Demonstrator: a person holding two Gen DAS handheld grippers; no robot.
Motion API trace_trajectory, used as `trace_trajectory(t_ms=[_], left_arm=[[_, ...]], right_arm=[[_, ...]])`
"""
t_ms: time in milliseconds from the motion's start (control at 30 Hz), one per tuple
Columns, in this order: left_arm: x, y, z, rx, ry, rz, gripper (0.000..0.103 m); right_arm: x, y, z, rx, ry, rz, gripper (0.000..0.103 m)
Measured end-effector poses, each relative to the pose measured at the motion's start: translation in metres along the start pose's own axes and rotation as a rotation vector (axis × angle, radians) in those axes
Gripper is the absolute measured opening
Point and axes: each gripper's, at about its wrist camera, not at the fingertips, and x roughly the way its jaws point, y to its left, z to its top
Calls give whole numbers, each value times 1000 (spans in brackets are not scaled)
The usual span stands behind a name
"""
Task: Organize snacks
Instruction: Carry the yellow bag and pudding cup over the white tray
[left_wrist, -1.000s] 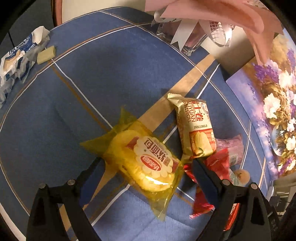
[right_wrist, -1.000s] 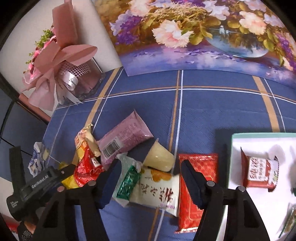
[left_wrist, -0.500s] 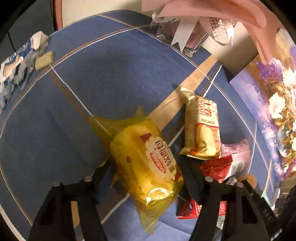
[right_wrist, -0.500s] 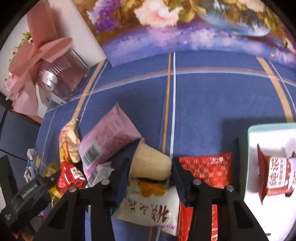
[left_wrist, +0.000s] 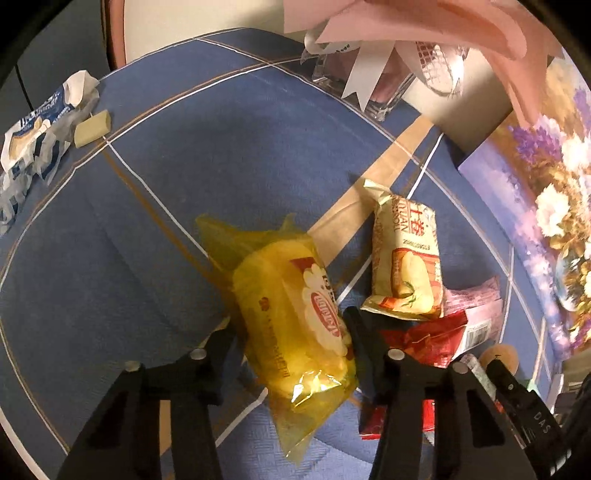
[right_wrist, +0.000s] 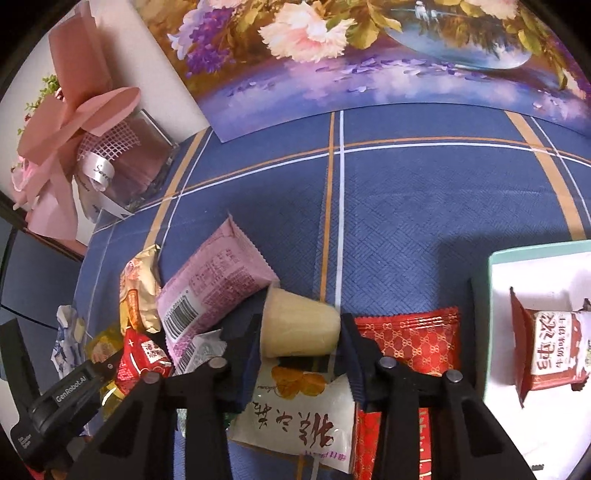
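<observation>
Pinching from both sides, the left gripper has just been closing its jaws on the yellow bread packet, which lies between the fingers with its loose clear tail trailing below them. The pads press into the wrapper's flanks, so I judge it held. That packet looks light and puffy: soft bread inside slack, glossy film. A hold across the plump middle, where the bread fills the wrapper, seems surest; the empty ends would likely slip or crumple.

The right gripper has closed down fully on the small pale jelly cup, lying on its side between the fingertips, wide end to the left. The cup looks stiff enough to bear a squeeze, yet smooth and tapered, so it may squirt toward its narrow end unless the pads sit near mid-length.

Just left of these fingers lies the pink packet; beneath them the white packet; to their right the red packet. Further right is the white tray, already holding one snack, probably the cup's destination.
</observation>
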Motion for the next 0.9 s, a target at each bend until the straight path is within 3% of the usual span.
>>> trace_trajectory(t_ms=[467,900], left_arm=[[-36,-2,-9,-8,3,-35,48],[-131,-77,-46,91,-30,-221,48]], right_arm=[[-34,-1,1,25,-29,-2,39],[-125,-23,-14,139,-105,-18,39]])
